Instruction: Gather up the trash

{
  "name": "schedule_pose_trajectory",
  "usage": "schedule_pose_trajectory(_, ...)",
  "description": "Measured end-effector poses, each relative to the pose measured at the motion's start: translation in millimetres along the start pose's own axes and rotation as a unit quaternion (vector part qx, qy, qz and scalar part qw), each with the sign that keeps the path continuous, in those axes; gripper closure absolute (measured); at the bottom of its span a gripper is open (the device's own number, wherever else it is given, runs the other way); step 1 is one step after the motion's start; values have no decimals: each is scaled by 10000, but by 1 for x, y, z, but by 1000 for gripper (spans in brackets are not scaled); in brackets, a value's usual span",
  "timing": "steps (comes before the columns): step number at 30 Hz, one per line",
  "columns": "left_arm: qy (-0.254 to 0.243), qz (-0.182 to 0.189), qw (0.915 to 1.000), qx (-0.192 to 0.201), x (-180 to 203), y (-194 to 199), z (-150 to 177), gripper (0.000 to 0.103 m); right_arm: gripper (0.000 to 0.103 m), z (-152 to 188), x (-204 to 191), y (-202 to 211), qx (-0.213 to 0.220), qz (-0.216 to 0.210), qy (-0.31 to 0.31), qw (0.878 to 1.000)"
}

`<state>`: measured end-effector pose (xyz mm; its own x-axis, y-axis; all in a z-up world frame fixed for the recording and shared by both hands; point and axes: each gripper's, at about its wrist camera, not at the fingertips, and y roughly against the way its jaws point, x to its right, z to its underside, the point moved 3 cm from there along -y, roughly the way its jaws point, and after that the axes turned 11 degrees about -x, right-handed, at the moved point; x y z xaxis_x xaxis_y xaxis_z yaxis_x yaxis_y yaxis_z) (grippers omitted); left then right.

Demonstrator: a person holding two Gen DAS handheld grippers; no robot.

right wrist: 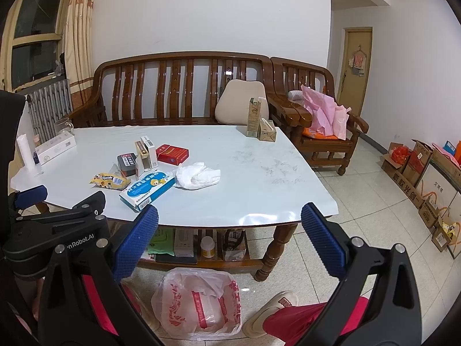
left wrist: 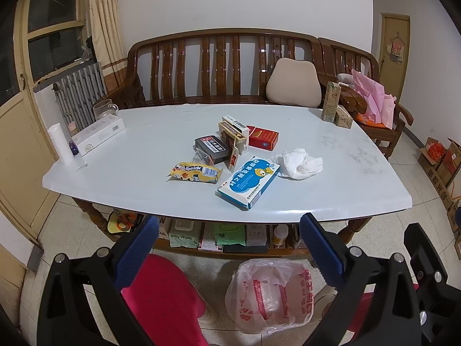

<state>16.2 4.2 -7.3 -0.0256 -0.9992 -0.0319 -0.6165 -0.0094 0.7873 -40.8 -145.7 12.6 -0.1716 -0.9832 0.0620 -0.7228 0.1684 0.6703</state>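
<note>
Trash lies mid-table: a crumpled white tissue (left wrist: 301,159) (right wrist: 198,175), a blue-white medicine box (left wrist: 249,183) (right wrist: 147,191), a yellow snack wrapper (left wrist: 196,172) (right wrist: 109,180), a red box (left wrist: 262,137) (right wrist: 172,153), a black box (left wrist: 212,146) (right wrist: 127,163) and upright cream boxes (left wrist: 234,136) (right wrist: 146,153). A printed plastic bag (left wrist: 269,294) (right wrist: 198,302) sits open on the floor by the table. My left gripper (left wrist: 229,248) is open and empty, held before the table's near edge. My right gripper (right wrist: 229,239) is open and empty, to its right.
The pale table (left wrist: 161,199) (right wrist: 253,201) also holds a milk carton (left wrist: 331,101) (right wrist: 254,117), a white box (left wrist: 99,134), a white tube (left wrist: 61,143) and a glass mug (left wrist: 104,108). A wooden bench (left wrist: 224,66) stands behind. Cardboard boxes (right wrist: 423,181) line the right wall. My red-trousered legs (left wrist: 164,297) are below.
</note>
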Motion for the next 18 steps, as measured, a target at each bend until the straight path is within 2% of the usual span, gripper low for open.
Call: schedule_pose_trajectory(18, 47, 26, 10000, -20, -2, -2, 3, 7, 6, -1, -6, 4, -11, -29, 5, 10000)
